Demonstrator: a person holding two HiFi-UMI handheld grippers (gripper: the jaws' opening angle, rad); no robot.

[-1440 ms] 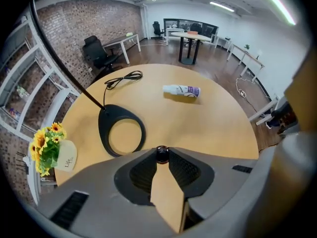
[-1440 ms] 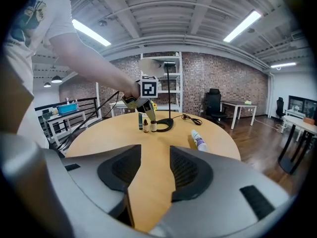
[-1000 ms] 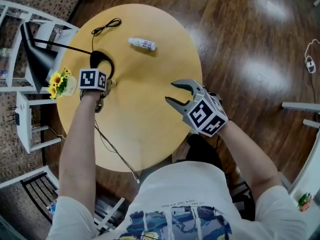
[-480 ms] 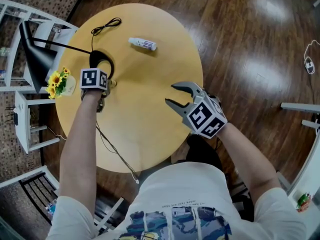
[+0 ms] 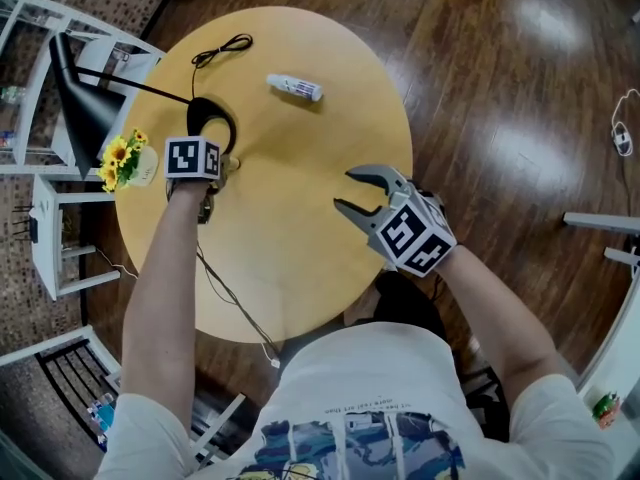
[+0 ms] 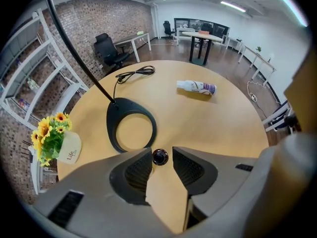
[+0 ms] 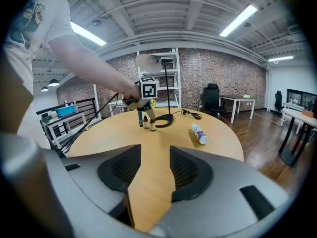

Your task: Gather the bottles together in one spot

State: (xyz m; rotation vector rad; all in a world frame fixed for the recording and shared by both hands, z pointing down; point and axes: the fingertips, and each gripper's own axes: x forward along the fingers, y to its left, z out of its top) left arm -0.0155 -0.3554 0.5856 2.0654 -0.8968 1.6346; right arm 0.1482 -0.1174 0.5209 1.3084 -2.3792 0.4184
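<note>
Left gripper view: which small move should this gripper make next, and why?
Probably raise the left gripper straight up. Its jaws have just been opening and stand clear of the small bottle upright between them, next to a second small bottle by the lamp base. The white bottle lies apart.

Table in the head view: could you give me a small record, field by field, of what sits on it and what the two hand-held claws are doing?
Table: round, wooden
Lying bottle: white, on its side, far across the table, apart from the others
Small bottles: two, upright, beside the lamp base
Left gripper: points down over them; jaws have just been opening, one dark cap between the pads, not squeezed
Right gripper: open, empty, over the near edge
Sunflowers: at the left edge
</note>
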